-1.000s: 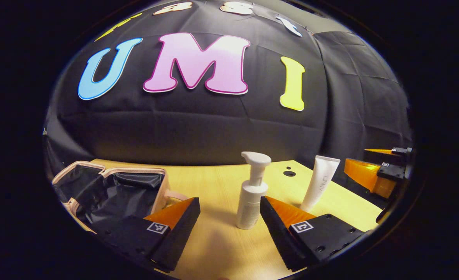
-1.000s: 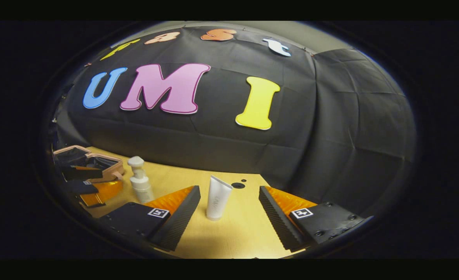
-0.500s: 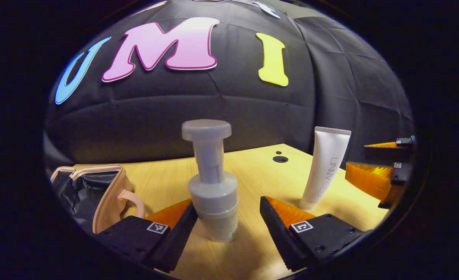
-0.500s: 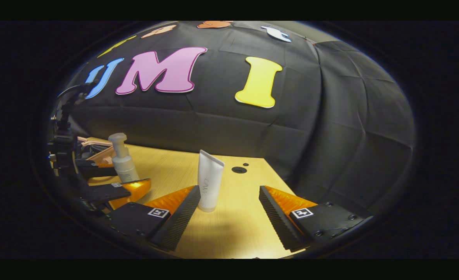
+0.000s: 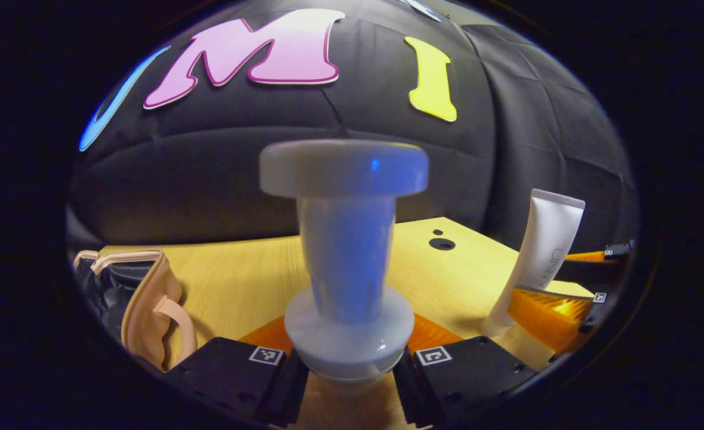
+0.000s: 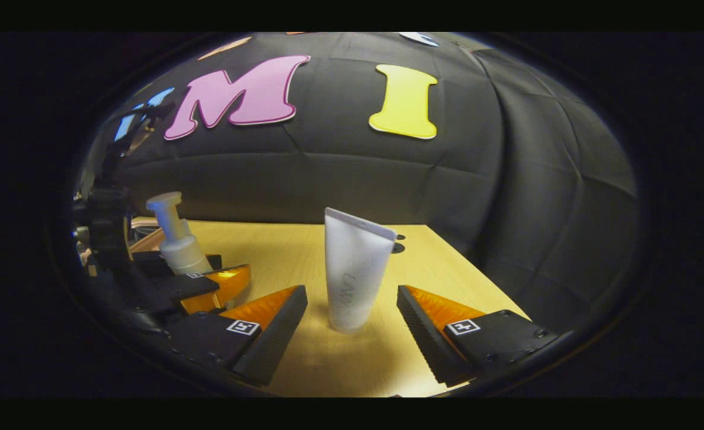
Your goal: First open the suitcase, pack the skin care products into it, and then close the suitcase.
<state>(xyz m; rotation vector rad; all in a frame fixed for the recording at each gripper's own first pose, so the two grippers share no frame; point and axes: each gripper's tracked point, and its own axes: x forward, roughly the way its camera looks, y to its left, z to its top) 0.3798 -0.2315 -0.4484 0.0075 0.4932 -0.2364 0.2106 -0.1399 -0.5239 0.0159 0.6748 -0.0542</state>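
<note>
We see the left claw (image 5: 347, 382) closed snugly around the body of the white pump bottle (image 5: 344, 263), which stands upright on the wooden bench (image 5: 238, 286) with its flat round pump head on top. The right claw (image 6: 352, 334) gapes wide, empty, with the white tube (image 6: 353, 272) standing cap-down between its fingers, untouched. The beige suitcase (image 5: 143, 298) lies open at the bench's left.

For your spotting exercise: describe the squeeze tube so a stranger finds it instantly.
On the wooden table, look in front of the right gripper, between its open jaws. The white tube stands upright on its cap, flat and crimped at the top, unlike the round pump bottle.
</note>
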